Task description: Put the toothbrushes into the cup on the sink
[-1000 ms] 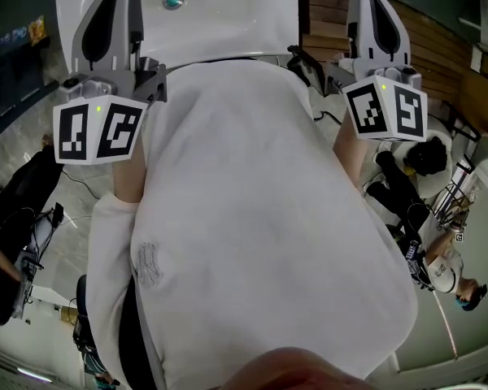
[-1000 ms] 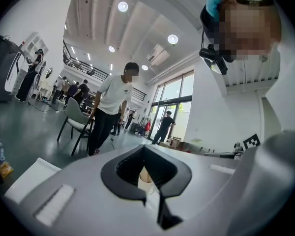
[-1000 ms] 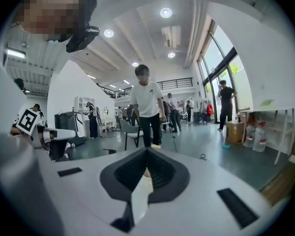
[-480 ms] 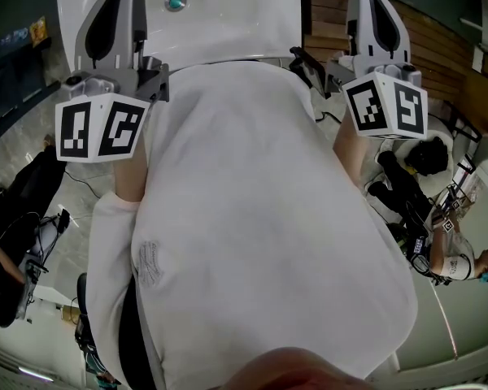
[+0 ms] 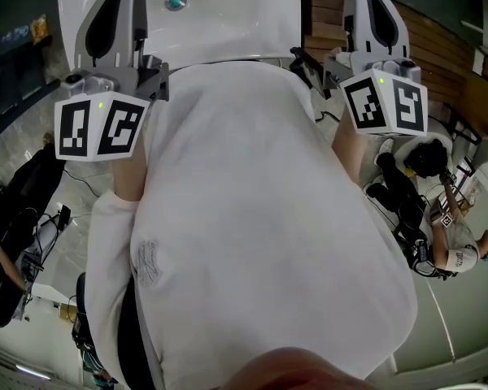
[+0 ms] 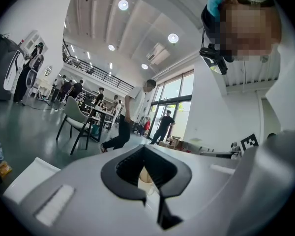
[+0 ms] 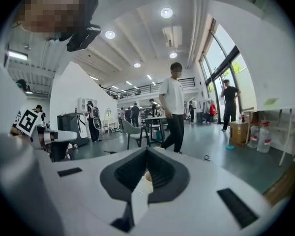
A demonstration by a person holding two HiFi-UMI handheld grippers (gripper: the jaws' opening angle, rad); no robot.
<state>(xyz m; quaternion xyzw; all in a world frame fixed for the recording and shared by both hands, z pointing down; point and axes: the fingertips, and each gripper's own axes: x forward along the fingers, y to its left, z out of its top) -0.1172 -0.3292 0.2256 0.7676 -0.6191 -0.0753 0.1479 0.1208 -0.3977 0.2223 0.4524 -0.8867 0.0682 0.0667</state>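
Little has changed. In the head view your right claw (image 5: 366, 6) has edged slightly up the picture, your left claw (image 5: 118, 6) has held still, and only the people on the floor outside the right claw have shifted. I judge the task idle, with nothing picked up yet. The sink (image 5: 228, 23) lies just beyond both claws' tips, with its drain (image 5: 173, 1) ahead of the left one. Your white shirt (image 5: 252, 218) hides everything nearer, and no toothbrushes or cup show.

In the left gripper view the claw is closed with no brush in it. A pale patch in its hollow is too small to name.

In the right gripper view that claw is closed too, and no cup stands ahead of it.
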